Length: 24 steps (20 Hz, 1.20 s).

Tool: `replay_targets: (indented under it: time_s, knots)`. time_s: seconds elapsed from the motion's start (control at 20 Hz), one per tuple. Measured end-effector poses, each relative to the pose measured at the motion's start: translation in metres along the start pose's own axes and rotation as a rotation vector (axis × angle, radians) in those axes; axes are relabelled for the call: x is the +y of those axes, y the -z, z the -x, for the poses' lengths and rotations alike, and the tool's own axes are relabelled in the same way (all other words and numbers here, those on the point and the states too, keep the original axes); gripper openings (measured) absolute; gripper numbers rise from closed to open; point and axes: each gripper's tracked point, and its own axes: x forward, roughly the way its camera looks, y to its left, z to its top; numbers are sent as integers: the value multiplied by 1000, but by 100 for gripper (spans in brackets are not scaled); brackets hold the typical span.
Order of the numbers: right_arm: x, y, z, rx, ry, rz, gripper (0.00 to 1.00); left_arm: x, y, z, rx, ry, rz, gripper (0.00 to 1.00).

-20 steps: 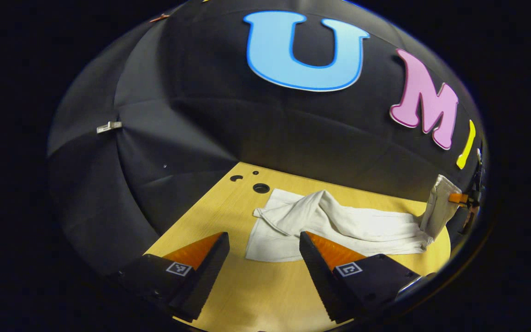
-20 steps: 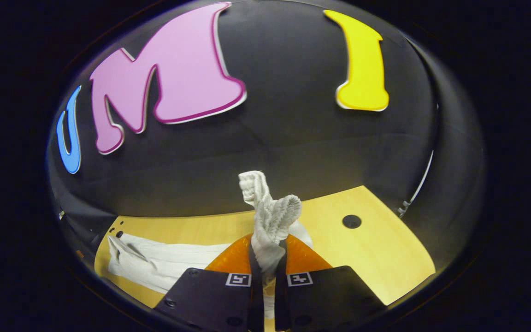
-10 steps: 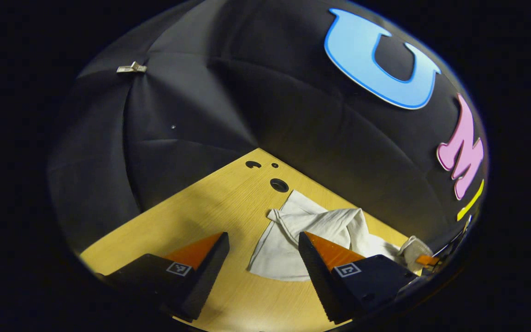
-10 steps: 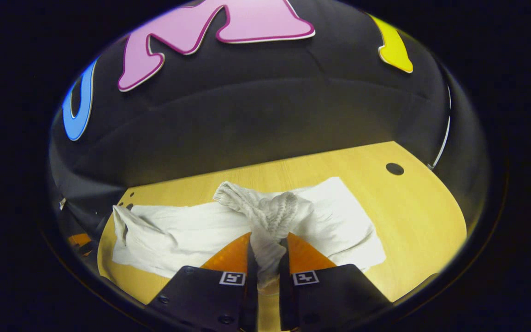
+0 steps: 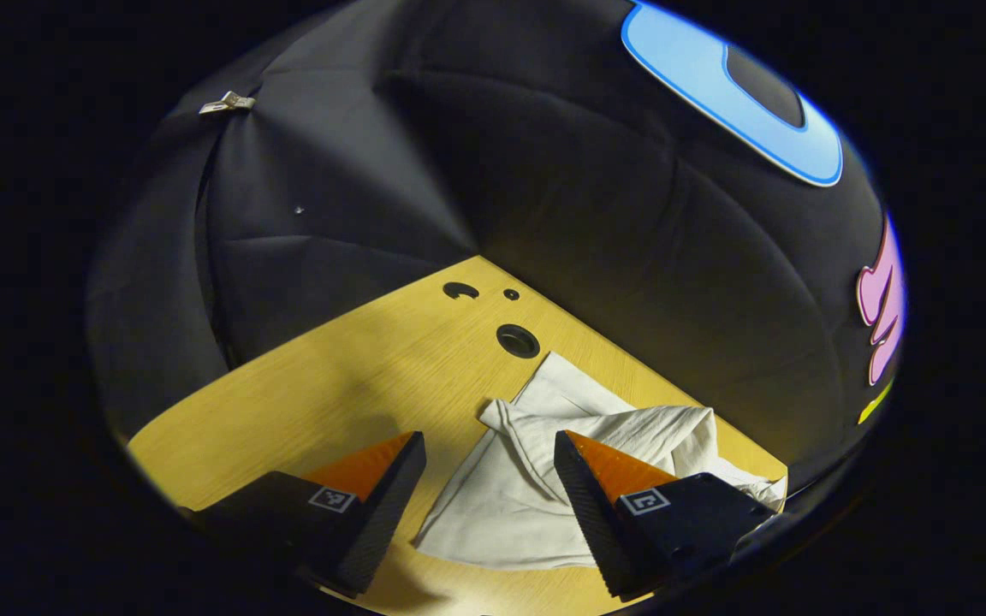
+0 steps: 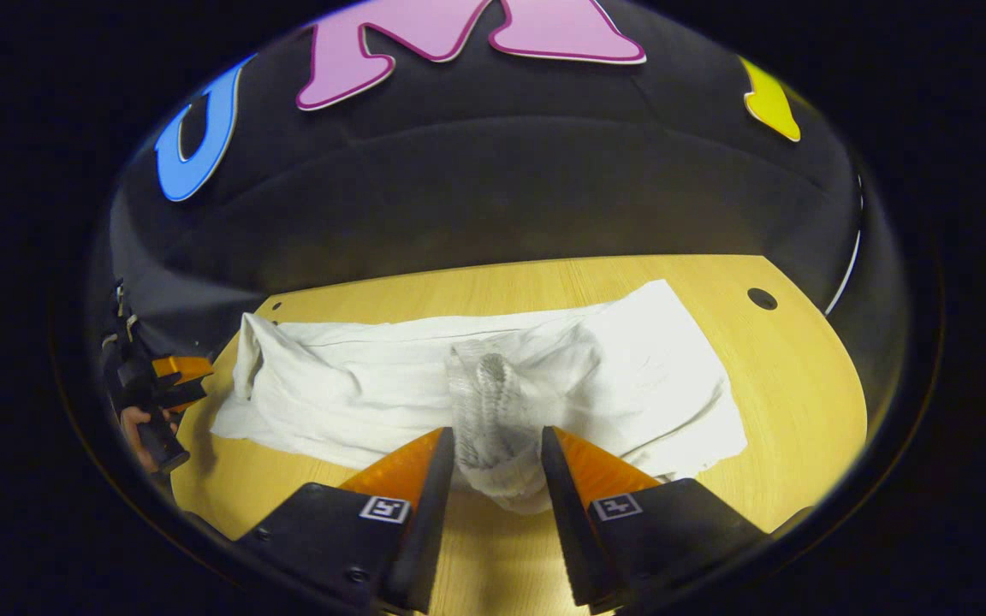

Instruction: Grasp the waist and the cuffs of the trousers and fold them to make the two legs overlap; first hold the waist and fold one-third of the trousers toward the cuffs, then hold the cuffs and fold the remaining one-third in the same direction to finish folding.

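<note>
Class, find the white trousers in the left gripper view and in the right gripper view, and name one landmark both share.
Left gripper view: the trousers lie low, right of centre, on the table.
Right gripper view: trousers spread across the middle.
Shared landmark: the wooden table, with round holes.

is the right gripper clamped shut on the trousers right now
No, in the right gripper view the right gripper has its fingers spread, with the bunched ribbed part of the white trousers lying loose between them on the table.
</note>
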Motion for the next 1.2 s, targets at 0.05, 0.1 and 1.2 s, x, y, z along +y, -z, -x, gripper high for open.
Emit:
replay_targets:
  time_s: [0.05, 0.1, 1.2]
  knots:
    - [1, 5, 11, -2, 0, 12, 74, -3, 5, -7, 9, -2, -7, 96]
    - [1, 9, 19, -1, 3, 18, 83, -7, 7, -11, 16, 7, -11, 96]
    - [-69, 149, 219, 161, 156, -14, 100, -49, 48, -47, 68, 27, -379, 25]
